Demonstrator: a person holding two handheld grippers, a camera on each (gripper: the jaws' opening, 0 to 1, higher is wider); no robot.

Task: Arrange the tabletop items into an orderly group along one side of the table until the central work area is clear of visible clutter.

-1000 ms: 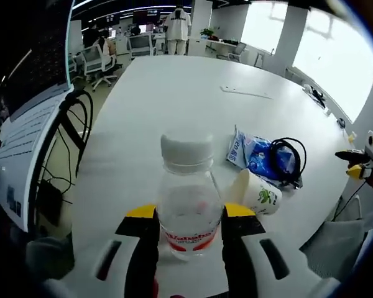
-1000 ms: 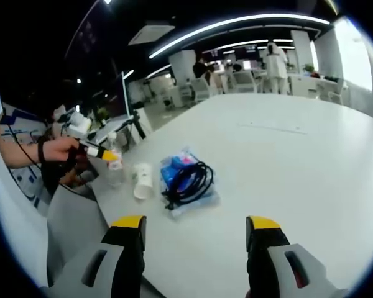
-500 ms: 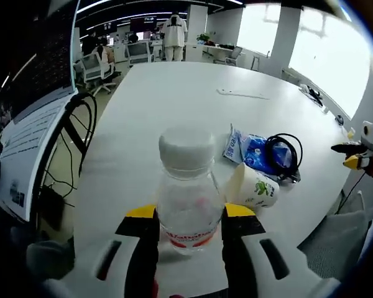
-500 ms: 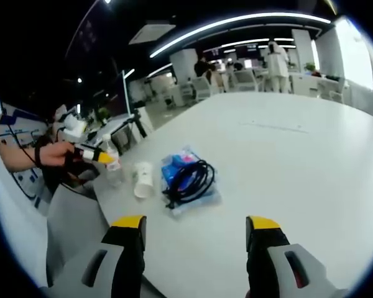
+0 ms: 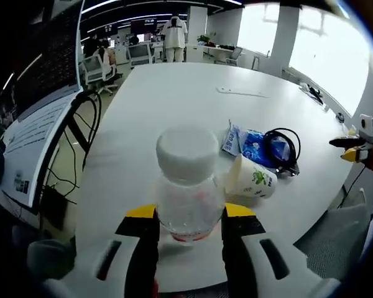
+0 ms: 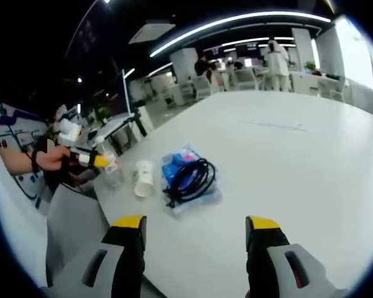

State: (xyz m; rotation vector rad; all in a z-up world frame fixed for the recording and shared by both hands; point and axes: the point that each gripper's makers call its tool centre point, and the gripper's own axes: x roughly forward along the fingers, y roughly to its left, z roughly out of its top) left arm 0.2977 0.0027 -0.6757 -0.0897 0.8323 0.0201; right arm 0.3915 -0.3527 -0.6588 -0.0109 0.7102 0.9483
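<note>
A long white table (image 5: 174, 99) runs through an open office lit by ceiling strip lights (image 6: 236, 25), with bright windows (image 5: 323, 56) on one side, chairs (image 5: 93, 65) and a person in white (image 5: 175, 37) at the far end. The left gripper (image 5: 181, 218) is clenched on a clear bottle (image 5: 188, 186) with a white cap and a red label whose writing is too blurred to read. Just beside it lies a tipped paper cup (image 5: 252, 179) with a green mark, then a blue packet (image 5: 248, 144) with a black cable (image 5: 285, 152) coiled on it. The right gripper (image 6: 194, 248) hangs released above the table edge, nothing between its jaws, well apart from the packet.
</note>
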